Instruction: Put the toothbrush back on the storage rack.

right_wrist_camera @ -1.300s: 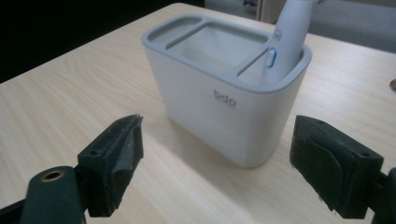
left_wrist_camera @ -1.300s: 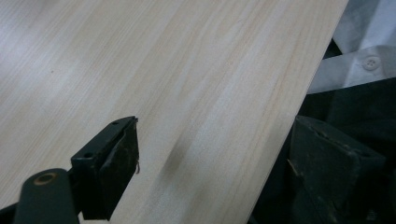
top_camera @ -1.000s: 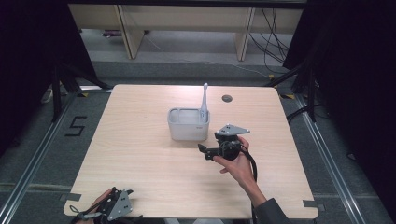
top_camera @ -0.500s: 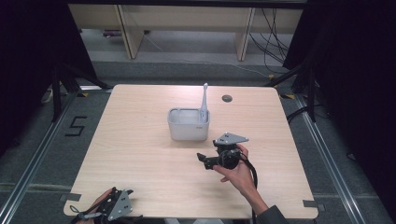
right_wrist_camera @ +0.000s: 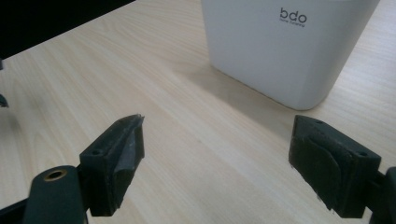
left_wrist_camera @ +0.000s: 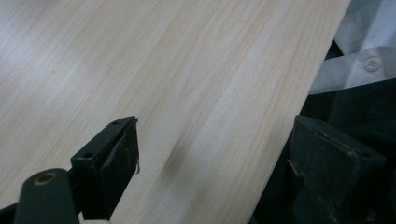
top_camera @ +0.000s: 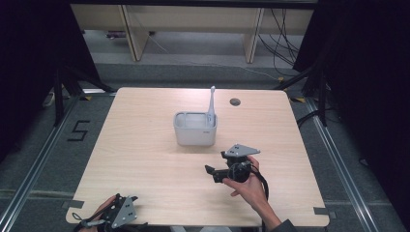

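While your right hand-held gripper (top_camera: 212, 172) hangs open just before the tub (top_camera: 195, 128), any forward push topples its brush (top_camera: 211, 104); left hand-held gripper (top_camera: 118, 212) idles open at the worktop's (top_camera: 145, 159) near edge.

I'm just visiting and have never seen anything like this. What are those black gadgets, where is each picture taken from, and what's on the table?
No robot here: a person holds a hand-held two-jaw clamp in each hand. The high view looks down on the wooden table. The right gripper is near the white container, which has a white toothbrush standing in it. The left gripper waits at the near edge. The other two pictures come from cameras riding on each gripper, looking along its black jaws. Both stand open, holding nothing.
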Demonstrator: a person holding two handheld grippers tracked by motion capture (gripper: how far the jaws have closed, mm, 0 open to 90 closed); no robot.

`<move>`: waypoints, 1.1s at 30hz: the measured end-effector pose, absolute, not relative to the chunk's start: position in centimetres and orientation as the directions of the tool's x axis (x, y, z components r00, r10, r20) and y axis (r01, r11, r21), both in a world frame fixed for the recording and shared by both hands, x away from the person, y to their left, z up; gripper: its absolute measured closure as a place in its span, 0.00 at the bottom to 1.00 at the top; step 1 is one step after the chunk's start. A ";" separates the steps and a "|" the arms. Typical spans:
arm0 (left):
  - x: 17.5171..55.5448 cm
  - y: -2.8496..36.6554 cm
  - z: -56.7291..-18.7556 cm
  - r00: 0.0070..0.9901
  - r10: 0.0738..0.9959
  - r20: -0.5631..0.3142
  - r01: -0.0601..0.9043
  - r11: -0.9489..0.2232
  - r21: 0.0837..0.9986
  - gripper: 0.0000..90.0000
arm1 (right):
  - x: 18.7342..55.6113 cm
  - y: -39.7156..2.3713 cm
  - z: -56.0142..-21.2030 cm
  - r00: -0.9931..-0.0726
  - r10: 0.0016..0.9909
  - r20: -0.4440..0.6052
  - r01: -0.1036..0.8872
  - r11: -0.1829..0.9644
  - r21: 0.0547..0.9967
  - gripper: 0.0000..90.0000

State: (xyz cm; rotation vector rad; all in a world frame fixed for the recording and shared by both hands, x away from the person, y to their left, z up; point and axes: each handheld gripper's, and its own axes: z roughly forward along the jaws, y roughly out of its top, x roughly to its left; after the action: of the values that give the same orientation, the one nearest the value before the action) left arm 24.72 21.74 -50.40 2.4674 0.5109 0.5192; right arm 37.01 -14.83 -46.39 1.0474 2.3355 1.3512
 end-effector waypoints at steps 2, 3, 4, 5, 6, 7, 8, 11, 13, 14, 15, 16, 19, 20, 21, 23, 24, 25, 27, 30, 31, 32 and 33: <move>24.6 21.6 -50.5 0.841 0.478 0.254 0.251 -0.759 0.600 0.17 | 36.8 -14.8 -46.4 -0.724 0.672 0.153 0.464 0.311 0.829 0.21; 24.7 21.6 -50.5 0.839 0.477 0.262 0.246 -0.762 0.599 0.17 | 36.6 -14.8 -46.5 -0.720 0.677 0.155 0.465 0.304 0.831 0.21; 24.6 21.6 -50.5 0.837 0.480 0.263 0.248 -0.760 0.600 0.17 | 36.4 -15.0 -46.5 -0.717 0.681 0.149 0.469 0.313 0.826 0.21; 24.6 21.7 -50.5 0.838 0.480 0.257 0.249 -0.758 0.603 0.17 | 36.4 -15.0 -46.5 -0.717 0.681 0.149 0.469 0.313 0.826 0.21; 24.7 21.8 -50.3 0.852 0.460 0.253 0.243 -0.772 0.587 0.17 | 36.5 -15.0 -46.7 -0.732 0.668 0.131 0.444 0.324 0.835 0.21; 24.7 21.8 -50.3 0.855 0.457 0.244 0.244 -0.770 0.590 0.17 | 36.4 -15.0 -46.8 -0.734 0.665 0.141 0.452 0.322 0.832 0.21; 24.7 21.7 -50.5 0.845 0.474 0.247 0.249 -0.758 0.603 0.17 | 36.3 -15.1 -46.9 -0.737 0.664 0.129 0.445 0.333 0.831 0.21; 24.7 21.8 -50.3 0.855 0.457 0.246 0.243 -0.771 0.588 0.17 | 36.0 -15.1 -47.0 -0.731 0.666 0.147 0.465 0.329 0.822 0.21; 24.7 21.7 -50.5 0.840 0.480 0.251 0.251 -0.755 0.605 0.17 | 35.8 -15.0 -47.2 -0.732 0.664 0.153 0.467 0.325 0.822 0.21; 24.7 21.7 -50.5 0.839 0.481 0.255 0.250 -0.757 0.604 0.17 | 35.8 -15.1 -47.3 -0.743 0.655 0.138 0.455 0.344 0.821 0.21; 24.7 21.7 -50.5 0.841 0.478 0.252 0.250 -0.757 0.603 0.17 | 35.7 -15.2 -47.3 -0.738 0.661 0.134 0.454 0.341 0.823 0.21; 24.7 21.7 -50.4 0.851 0.466 0.244 0.246 -0.763 0.597 0.17 | 35.4 -15.2 -47.4 -0.723 0.673 0.155 0.478 0.325 0.816 0.21; 24.7 21.7 -50.5 0.844 0.477 0.247 0.249 -0.755 0.606 0.17 | 35.4 -15.3 -47.5 -0.739 0.660 0.136 0.455 0.339 0.823 0.21; 24.7 21.7 -50.5 0.847 0.474 0.240 0.248 -0.753 0.610 0.17 | 35.2 -15.3 -47.5 -0.731 0.664 0.157 0.476 0.331 0.815 0.21; 24.7 21.7 -50.5 0.847 0.475 0.240 0.248 -0.751 0.612 0.17 | 35.0 -15.3 -47.5 -0.722 0.668 0.179 0.493 0.315 0.811 0.21; 24.7 21.7 -50.5 0.847 0.474 0.241 0.247 -0.753 0.610 0.17 | 34.9 -15.5 -47.6 -0.727 0.665 0.170 0.484 0.323 0.813 0.21; 24.8 21.8 -50.4 0.854 0.458 0.246 0.239 -0.766 0.597 0.17 | 34.8 -15.6 -47.5 -0.723 0.671 0.161 0.487 0.331 0.809 0.21; 24.8 21.8 -50.4 0.853 0.461 0.245 0.240 -0.764 0.599 0.17 | 34.9 -15.6 -47.7 -0.744 0.652 0.149 0.464 0.343 0.817 0.21; 24.8 21.8 -50.4 0.853 0.461 0.244 0.241 -0.764 0.599 0.17 | 34.5 -15.7 -47.7 -0.724 0.669 0.166 0.490 0.329 0.807 0.21; 24.8 21.8 -50.4 0.853 0.461 0.244 0.241 -0.763 0.599 0.17 | 34.2 -16.0 -47.9 -0.735 0.662 0.144 0.471 0.348 0.810 0.21; 24.8 21.8 -50.4 0.853 0.461 0.244 0.241 -0.763 0.600 0.17 | 34.0 -15.9 -48.0 -0.722 0.670 0.170 0.495 0.330 0.803 0.21; 24.8 21.8 -50.4 0.853 0.460 0.244 0.240 -0.763 0.600 0.17 | 33.8 -16.0 -48.0 -0.720 0.673 0.167 0.501 0.338 0.797 0.20; 24.8 21.8 -50.4 0.854 0.460 0.245 0.239 -0.764 0.600 0.17 | 33.8 -16.0 -48.1 -0.730 0.665 0.157 0.491 0.350 0.798 0.20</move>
State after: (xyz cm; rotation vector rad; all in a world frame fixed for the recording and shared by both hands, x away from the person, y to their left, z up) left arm 24.78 21.83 -50.42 2.4566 0.5083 0.5142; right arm 33.79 -16.05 -48.09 1.0487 2.4147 1.3216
